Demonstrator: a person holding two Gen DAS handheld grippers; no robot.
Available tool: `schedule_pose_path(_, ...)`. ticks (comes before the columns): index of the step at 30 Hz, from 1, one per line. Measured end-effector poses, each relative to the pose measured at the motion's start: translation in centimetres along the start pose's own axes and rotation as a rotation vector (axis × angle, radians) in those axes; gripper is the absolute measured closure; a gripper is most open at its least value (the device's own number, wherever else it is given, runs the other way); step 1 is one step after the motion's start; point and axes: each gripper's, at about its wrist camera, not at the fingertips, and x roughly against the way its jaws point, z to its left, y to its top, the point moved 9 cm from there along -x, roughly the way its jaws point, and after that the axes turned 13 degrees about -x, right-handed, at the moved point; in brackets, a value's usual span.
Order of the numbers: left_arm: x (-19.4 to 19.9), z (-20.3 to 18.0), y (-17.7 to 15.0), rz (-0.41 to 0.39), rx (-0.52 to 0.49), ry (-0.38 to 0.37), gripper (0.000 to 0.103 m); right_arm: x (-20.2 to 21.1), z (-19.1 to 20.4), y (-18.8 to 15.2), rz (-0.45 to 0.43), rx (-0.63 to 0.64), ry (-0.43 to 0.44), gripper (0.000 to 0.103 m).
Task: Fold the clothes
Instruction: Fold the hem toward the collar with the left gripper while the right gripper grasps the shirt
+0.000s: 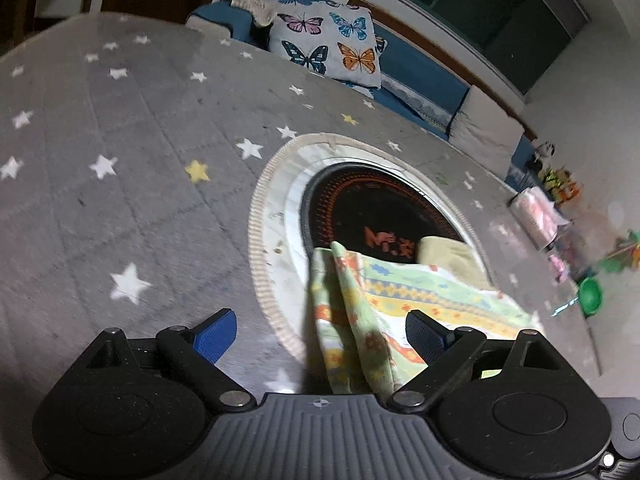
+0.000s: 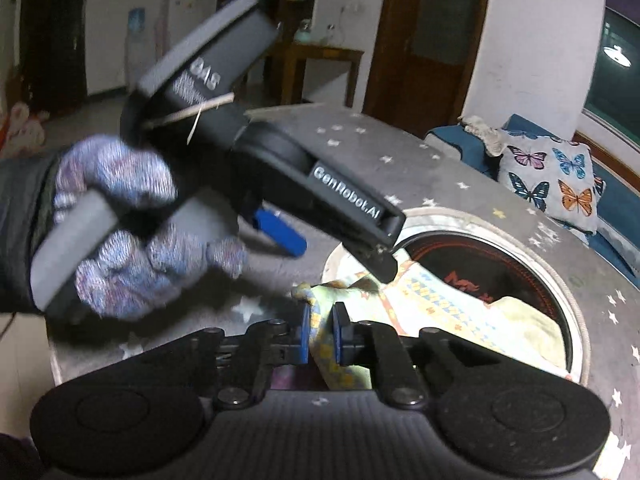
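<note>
A small patterned garment (image 1: 404, 296), pale green with orange and yellow prints, lies over the round black heater plate (image 1: 372, 216) set in the grey star-print table cover (image 1: 120, 128). My left gripper (image 1: 320, 336) is open, its blue pads wide apart, with a bunched fold of the garment rising between them. My right gripper (image 2: 320, 334) is shut on a corner of the garment (image 2: 440, 312) and holds it up. In the right wrist view the left gripper (image 2: 340, 236) hovers just above the cloth, held by a gloved hand (image 2: 132, 224).
A butterfly-print cushion (image 1: 332, 44) lies on a blue sofa (image 1: 424, 80) behind the table. Toys and a green bowl (image 1: 591, 295) sit at the right edge. A white ring (image 1: 280, 208) borders the heater opening. A wooden table (image 2: 320, 64) and doors stand further back.
</note>
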Motion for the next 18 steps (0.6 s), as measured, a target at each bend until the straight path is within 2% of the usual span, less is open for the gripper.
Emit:
schedule_pose_path(3, -0.2, -0.8, 0.1, 0.008, 0.033, -0.040, 0.016, 0.8, -0.5, 0.4, -0.019, -0.022, 0.003, 0.093)
schedule_pose_path(6, -0.8, -1.6, -0.2, 0.028, 0.068, -0.087, 0.027, 1.1, -0.8, 0.5, -0.027, -0.031, 0.007, 0.093)
schedule_pose_path(8, -1.2, -1.9, -0.4, 0.038, 0.085, -0.106, 0.042, 1.3, -0.8, 0.4, -0.031, -0.032, 0.010, 0.093)
schedule_pose_path(10, -1.6, -2.0, -0.8, 0.056, 0.105, -0.123, 0.068, 1.3, -0.8, 0.3, -0.030, -0.036, 0.017, 0.093)
schedule_pose_path(12, -2.0, -2.0, -1.0, 0.067, 0.121, -0.137, 0.084, 1.1, -0.9, 0.1, -0.024, -0.038, 0.024, 0.092)
schedule_pose_path(15, -2.1, -1.9, -1.1, 0.064, 0.117, -0.132, 0.090, 1.6, -1.7, -0.3, -0.022, -0.077, 0.028, 0.084)
schedule_pose_path(18, -2.0, -1.9, -0.9, 0.058, 0.106, -0.130, 0.090, 2.3, -3.9, -0.7, -0.029, -0.132, -0.007, 0.083)
